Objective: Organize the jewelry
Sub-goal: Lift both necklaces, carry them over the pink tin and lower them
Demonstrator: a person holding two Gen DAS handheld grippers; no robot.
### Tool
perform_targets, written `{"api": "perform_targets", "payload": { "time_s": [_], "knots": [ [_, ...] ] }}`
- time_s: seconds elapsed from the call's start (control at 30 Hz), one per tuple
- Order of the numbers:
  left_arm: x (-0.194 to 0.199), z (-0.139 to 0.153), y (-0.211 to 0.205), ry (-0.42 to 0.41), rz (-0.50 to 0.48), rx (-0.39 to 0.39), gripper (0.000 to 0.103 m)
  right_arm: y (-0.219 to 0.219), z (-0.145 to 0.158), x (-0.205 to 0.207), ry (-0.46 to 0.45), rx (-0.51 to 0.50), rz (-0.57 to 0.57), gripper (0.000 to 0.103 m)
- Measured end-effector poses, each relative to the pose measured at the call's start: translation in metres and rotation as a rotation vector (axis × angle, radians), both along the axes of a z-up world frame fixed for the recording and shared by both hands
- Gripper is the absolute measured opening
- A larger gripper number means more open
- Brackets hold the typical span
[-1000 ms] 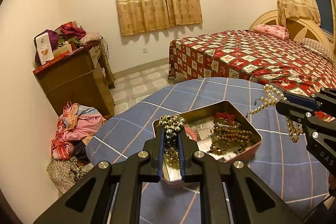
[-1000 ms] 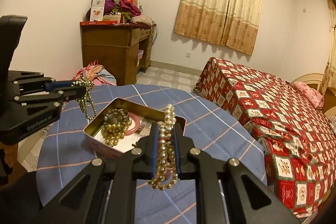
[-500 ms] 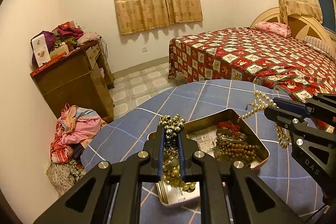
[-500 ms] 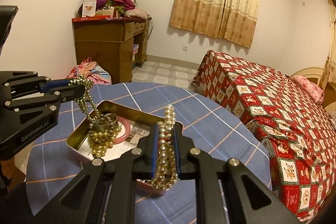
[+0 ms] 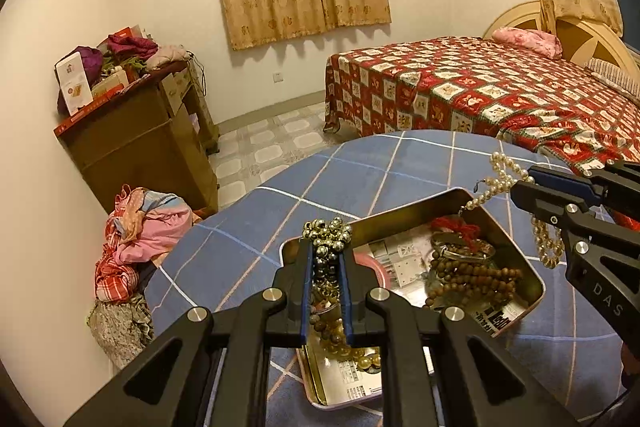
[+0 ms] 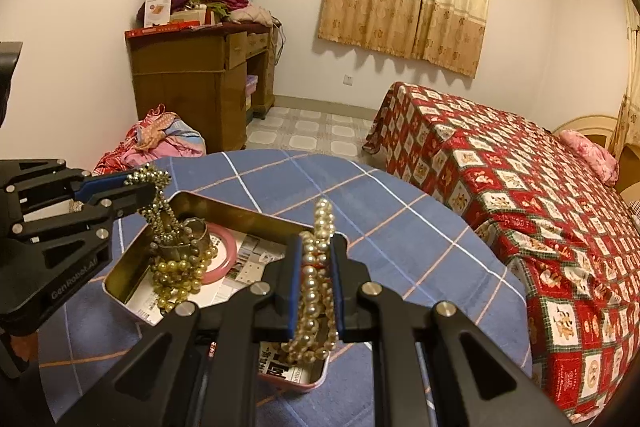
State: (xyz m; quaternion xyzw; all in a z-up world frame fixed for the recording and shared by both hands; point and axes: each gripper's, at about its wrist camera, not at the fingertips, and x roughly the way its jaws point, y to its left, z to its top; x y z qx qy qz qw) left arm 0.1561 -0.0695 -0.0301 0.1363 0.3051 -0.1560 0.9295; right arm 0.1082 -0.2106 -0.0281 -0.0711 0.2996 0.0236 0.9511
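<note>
Over the tin on the blue checked table, both grippers hang with a strand each. The left gripper is clamped on a dark gold bead strand whose lower loops pool in the tin's left end; the right gripper is clamped on a pearl strand that dangles over the tin's near right corner.

To do this step well, each hand probably should sink until most of its strand rests on the tin floor, then part its jaws slowly so beads do not spill over the rim or snag the other pieces. Keeping the two strands at opposite ends should spare tangling.

Counted: two grippers, two held strands, one tin. Inside lie one pink bangle, one brown wooden bead strand, one metal cuff and a red tassel; smaller items cannot be told
</note>
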Motion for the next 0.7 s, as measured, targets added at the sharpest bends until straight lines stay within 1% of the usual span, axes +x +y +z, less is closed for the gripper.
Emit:
{"api": "perform_targets", "payload": {
  "time_s": [0.33, 0.43, 0.7],
  "knots": [
    [0.004, -0.01, -0.003, 0.014, 0.001, 0.002, 0.011, 0.002, -0.008, 0.011, 0.024, -0.006, -0.011, 0.015],
    [0.005, -0.012, -0.004, 0.015, 0.001, 0.013, 0.011, 0.002, -0.009, 0.015, 0.032, -0.001, -0.018, 0.015],
    [0.009, -0.031, -0.006, 0.039, 0.009, 0.043, 0.011, 0.008, -0.015, 0.02, 0.039, -0.015, -0.011, 0.016]
  ]
}}
